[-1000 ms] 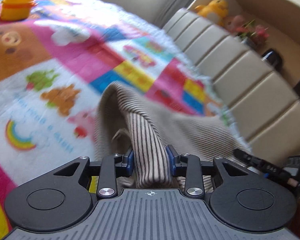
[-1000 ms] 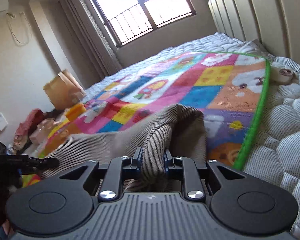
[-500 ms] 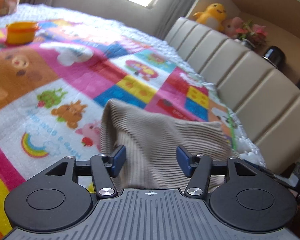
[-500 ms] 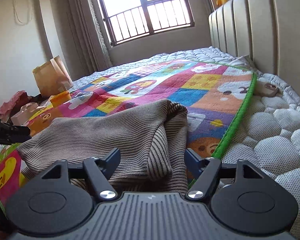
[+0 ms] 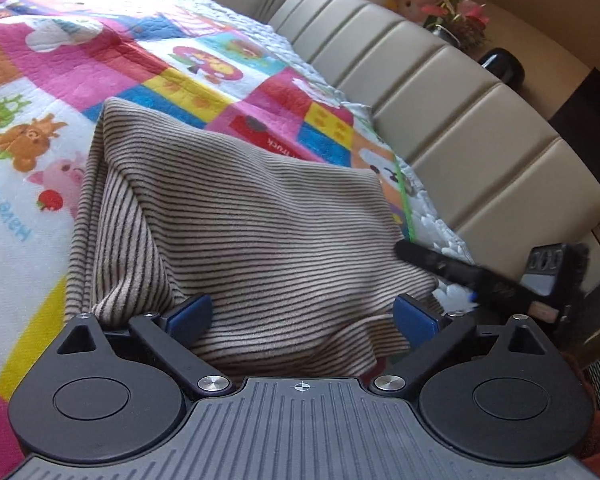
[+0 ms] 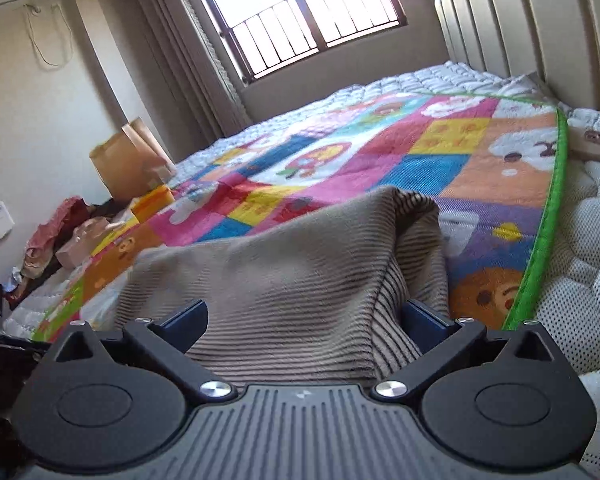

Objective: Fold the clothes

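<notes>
So you had both sets of jaws spread wide: the left gripper [image 5: 302, 314] and the right gripper [image 6: 304, 318] had each just been opening, and the striped knit garment [image 5: 252, 232] lay loose between their pads, no longer pinched. It rested folded over on the patchwork cartoon quilt [image 5: 112, 60], at the quilt's near end, with its right-hand edge reaching the green-piped border [image 6: 540, 248].

Judging by how it slumped and rolled at the folds, that garment was soft, thick and light, with a ribbed surface that should not have slipped from rubber pads. It would not have held a crease by itself, so any flap you lifted was likely to sag between your two holds. The best places to take it looked to be the doubled fold edges: the rolled left edge nearest the quilt's teddy-bear patch [image 5: 24, 140] for your left, and the ridge on the side nearest the green border for your right.

Beyond the garment, the quilt lay open toward the window [image 6: 300, 12], giving you plenty of room to carry a fold forward. On the far side of the green border from the quilt's middle, the white mattress pad [image 6: 588, 280] and the padded headboard [image 5: 440, 120] crowded in, so your right had little room to swing outward. Your right gripper's finger showed in the left view, just beside the garment's corner.
</notes>
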